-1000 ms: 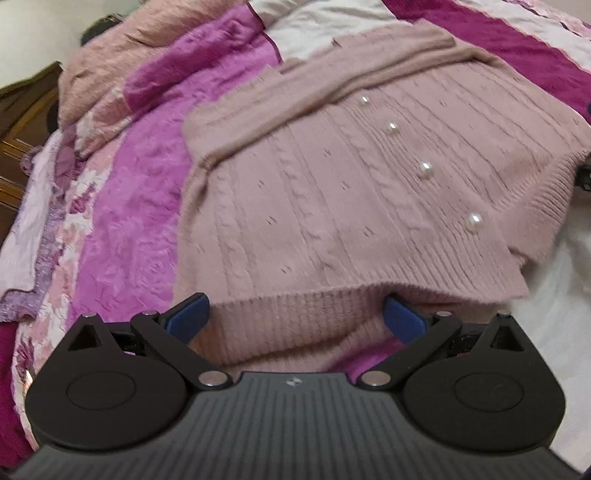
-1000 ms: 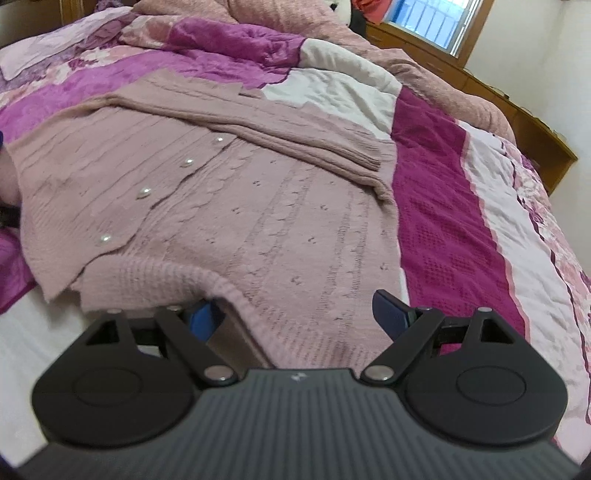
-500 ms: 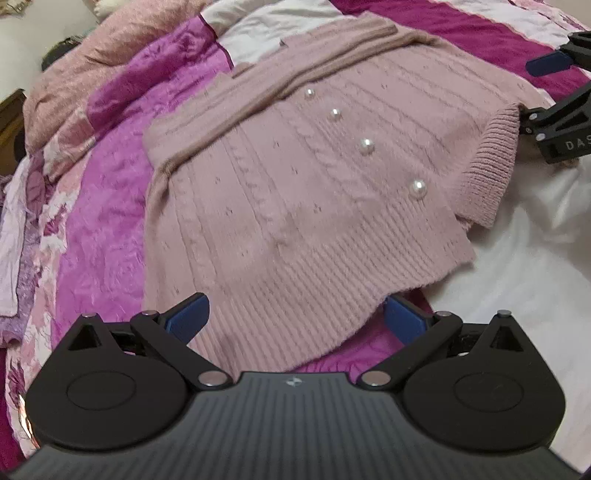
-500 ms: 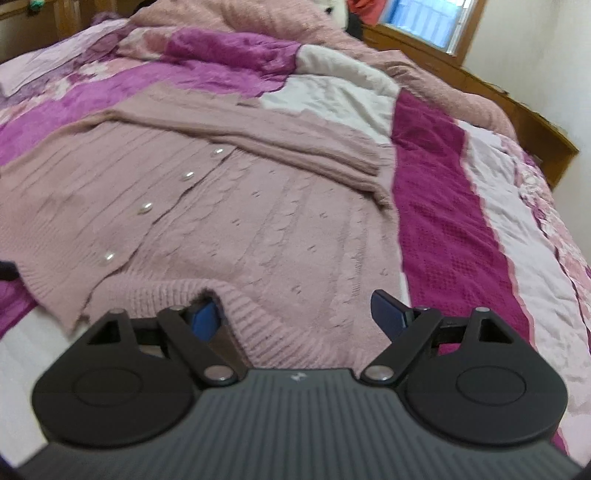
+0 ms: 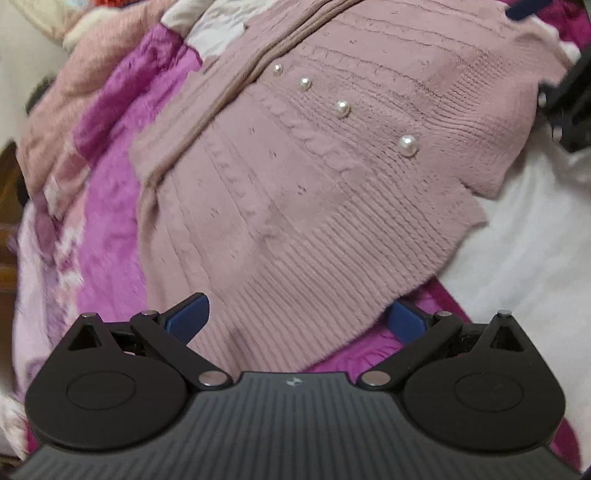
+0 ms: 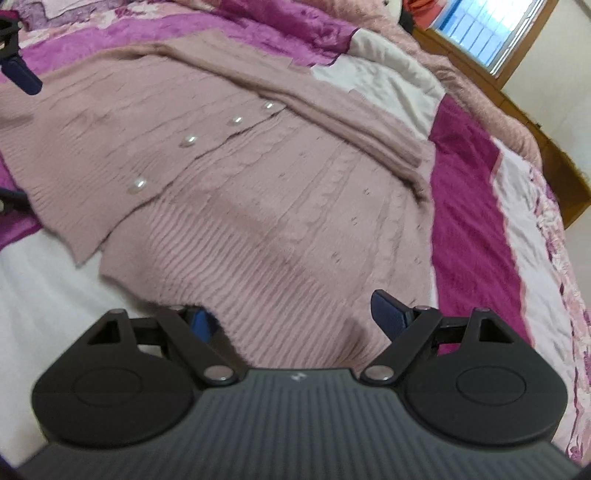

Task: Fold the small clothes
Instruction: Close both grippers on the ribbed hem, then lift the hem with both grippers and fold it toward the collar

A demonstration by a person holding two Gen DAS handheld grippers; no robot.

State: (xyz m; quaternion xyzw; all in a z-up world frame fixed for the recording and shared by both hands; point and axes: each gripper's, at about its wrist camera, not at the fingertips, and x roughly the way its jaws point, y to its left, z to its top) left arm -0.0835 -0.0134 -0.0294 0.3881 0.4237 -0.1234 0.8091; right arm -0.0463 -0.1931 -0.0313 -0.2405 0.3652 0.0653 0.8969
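A dusty-pink cable-knit cardigan with pearl buttons lies flat on the bed, sleeves folded across its top. It also shows in the right wrist view. My left gripper is open, its blue pads over the ribbed hem's left corner, holding nothing. My right gripper is open above the hem's right side; the left pad is partly hidden by the knit edge. The right gripper shows at the left view's right edge, the left gripper at the right view's left edge.
The bed is covered by a magenta, pink and white patchwork quilt. A pink blanket is bunched at the head. A wooden bed frame and a window lie beyond.
Both grippers let go of the hem, which has dropped flat onto the bed. Both have pulled back and lifted a little; the views have tilted.
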